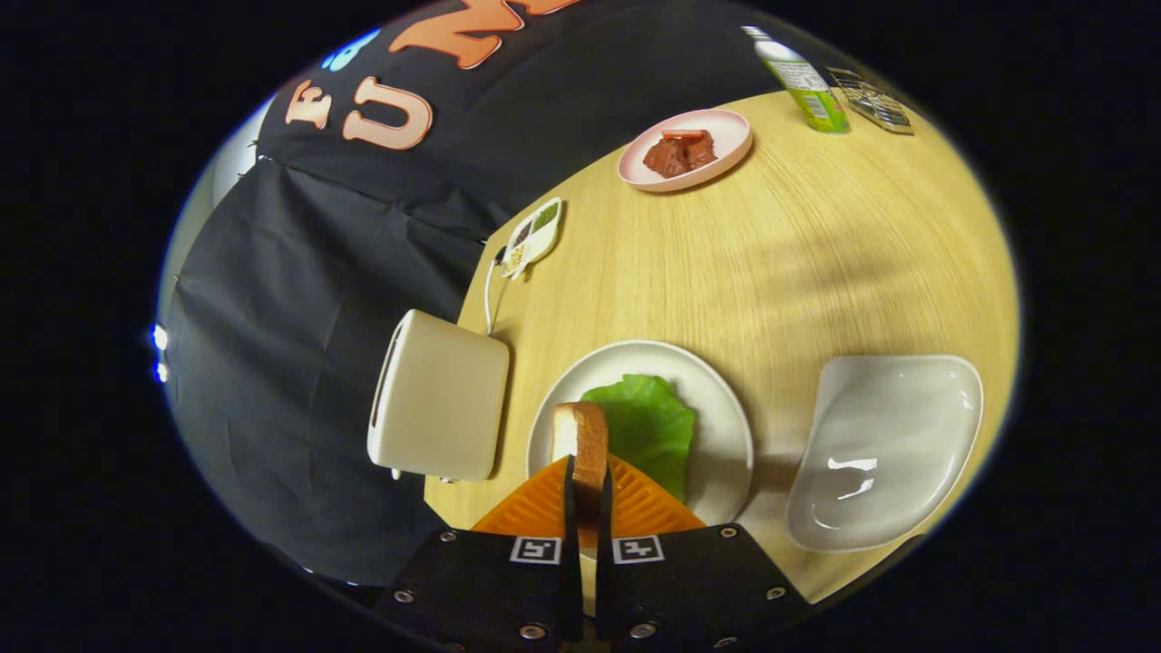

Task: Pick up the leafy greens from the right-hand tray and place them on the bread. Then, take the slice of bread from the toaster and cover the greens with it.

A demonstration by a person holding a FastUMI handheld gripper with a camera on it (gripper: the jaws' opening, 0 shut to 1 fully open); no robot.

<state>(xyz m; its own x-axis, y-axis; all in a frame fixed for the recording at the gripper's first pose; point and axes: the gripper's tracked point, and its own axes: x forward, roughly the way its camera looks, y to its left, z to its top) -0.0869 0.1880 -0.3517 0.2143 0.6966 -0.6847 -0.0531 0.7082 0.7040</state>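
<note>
Clamped on a slice of bread (585, 444), the claw (589, 494) held it upright on edge between both fingers, above a round white plate (726, 426). Leafy greens (648, 422) lay on that plate just beyond the fingers, beside the slice. Left of the plate stood a cream toaster (440, 399), and right of it a white tray (884, 449), all on the wooden surface (771, 263). Farther off sat a pink plate (685, 150) with reddish food, a small divided dish (533, 236) and a green bottle (807, 86).

Bread slice (588, 444) upright, above lettuce (648, 428)
</note>
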